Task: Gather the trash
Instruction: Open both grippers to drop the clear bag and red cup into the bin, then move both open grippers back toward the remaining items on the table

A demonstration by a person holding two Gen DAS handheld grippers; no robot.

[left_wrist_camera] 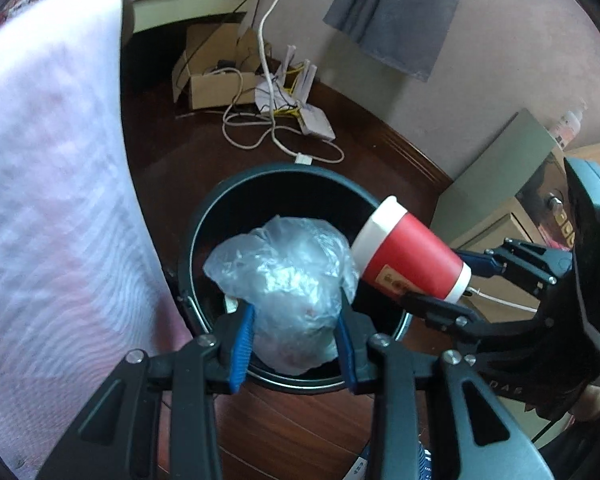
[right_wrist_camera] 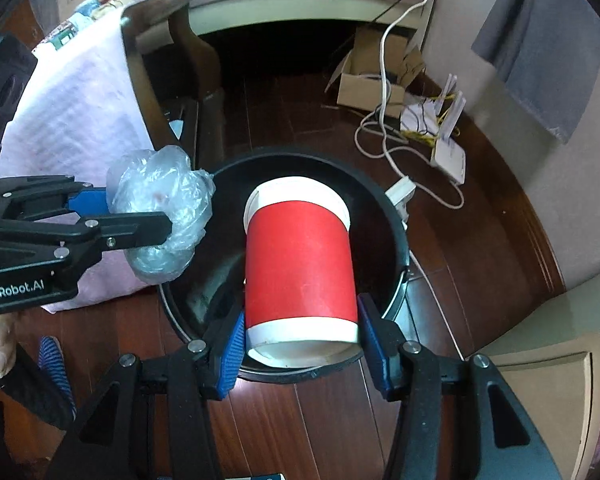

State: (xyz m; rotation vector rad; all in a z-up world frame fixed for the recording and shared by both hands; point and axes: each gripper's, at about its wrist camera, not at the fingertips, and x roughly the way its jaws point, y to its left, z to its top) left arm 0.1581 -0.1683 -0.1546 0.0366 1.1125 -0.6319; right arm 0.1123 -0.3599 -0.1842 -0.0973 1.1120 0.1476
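Observation:
A round dark trash bin [left_wrist_camera: 260,178] stands on the wooden floor; it also shows in the right wrist view [right_wrist_camera: 388,216]. My left gripper [left_wrist_camera: 296,344] is shut on a crumpled clear plastic bag [left_wrist_camera: 284,276] and holds it over the bin's mouth. In the right wrist view the left gripper [right_wrist_camera: 156,220] and the bag [right_wrist_camera: 160,196] hang over the bin's left rim. My right gripper [right_wrist_camera: 302,344] is shut on a red paper cup with white bands [right_wrist_camera: 300,268], held on its side above the bin. In the left wrist view the cup [left_wrist_camera: 412,250] points into the bin from the right.
A white quilted cloth [left_wrist_camera: 48,184] hangs close on the left. An open cardboard box [left_wrist_camera: 216,76], white cables [left_wrist_camera: 268,124] and a white router [left_wrist_camera: 316,120] lie on the floor behind the bin. A cabinet [left_wrist_camera: 496,184] stands at the right by the wall.

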